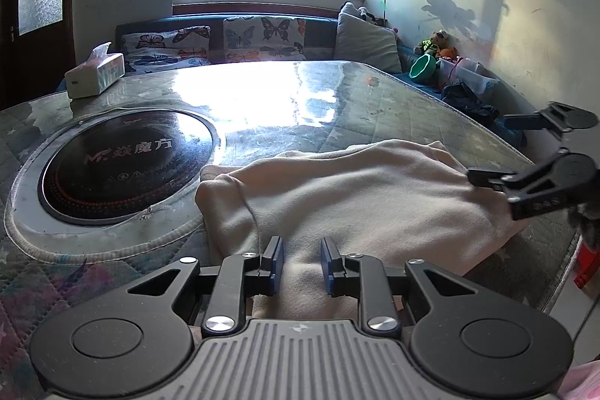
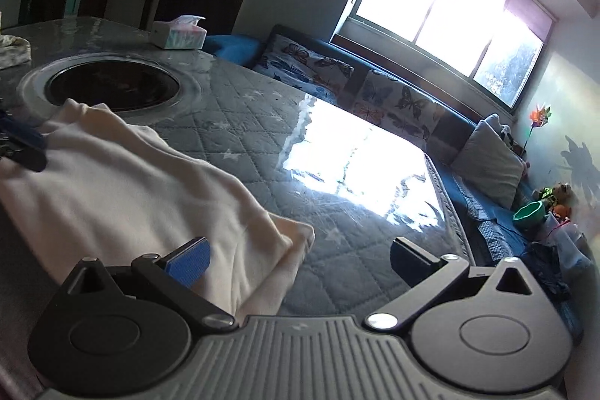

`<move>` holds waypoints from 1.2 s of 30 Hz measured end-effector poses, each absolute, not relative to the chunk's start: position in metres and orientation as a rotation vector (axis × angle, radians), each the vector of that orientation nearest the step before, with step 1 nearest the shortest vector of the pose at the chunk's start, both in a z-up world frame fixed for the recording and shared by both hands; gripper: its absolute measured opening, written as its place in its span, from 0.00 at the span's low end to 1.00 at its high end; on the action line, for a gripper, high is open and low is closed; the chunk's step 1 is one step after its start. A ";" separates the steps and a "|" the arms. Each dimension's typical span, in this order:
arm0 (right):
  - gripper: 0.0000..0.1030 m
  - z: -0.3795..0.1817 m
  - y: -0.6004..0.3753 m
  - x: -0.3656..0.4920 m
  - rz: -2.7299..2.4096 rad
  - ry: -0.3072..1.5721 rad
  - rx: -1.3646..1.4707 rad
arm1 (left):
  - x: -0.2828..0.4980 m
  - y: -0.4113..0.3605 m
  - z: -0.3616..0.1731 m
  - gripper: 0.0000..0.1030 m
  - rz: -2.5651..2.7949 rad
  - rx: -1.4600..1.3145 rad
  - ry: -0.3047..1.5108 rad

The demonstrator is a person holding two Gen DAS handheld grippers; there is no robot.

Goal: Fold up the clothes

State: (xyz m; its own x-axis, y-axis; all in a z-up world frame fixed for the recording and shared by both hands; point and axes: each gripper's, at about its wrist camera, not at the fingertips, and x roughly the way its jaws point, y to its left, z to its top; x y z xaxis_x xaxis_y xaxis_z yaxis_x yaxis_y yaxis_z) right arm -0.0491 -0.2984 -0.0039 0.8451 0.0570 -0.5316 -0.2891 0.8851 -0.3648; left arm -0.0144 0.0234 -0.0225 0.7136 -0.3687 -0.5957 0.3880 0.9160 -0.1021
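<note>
I'm seeing left gripper fingers sitting narrowly apart over near edge of cream garment, gripping nothing. Right gripper spreading wide at garment's right end. Tissue box holding tissues, far left. Right view alone showing crumpled cloth.

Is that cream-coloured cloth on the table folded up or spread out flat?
Folded. The cream cloth lies as a compact bundle with stacked layers showing at its corner on the quilted table cover.

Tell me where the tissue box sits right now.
The tissue box stands at the table's far left edge in the left wrist view, beyond the round black cooktop, in front of the butterfly cushions.
</note>
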 end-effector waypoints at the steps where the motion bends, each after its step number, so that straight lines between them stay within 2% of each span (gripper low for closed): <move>1: 1.00 -0.007 -0.299 -0.047 0.188 0.545 -0.455 | -0.014 0.024 -0.022 0.24 -0.419 0.029 0.654; 25: 1.00 -0.021 -0.299 0.034 0.174 0.631 -0.414 | -0.014 0.029 -0.021 0.29 -0.431 -0.002 0.660; 28: 1.00 -0.009 -0.297 0.025 0.187 0.596 -0.423 | -0.016 0.033 -0.017 0.38 -0.426 -0.009 0.652; 36: 0.98 0.019 -0.269 -0.017 0.440 0.574 -0.421 | -0.015 0.057 -0.018 0.38 -0.369 -0.080 0.677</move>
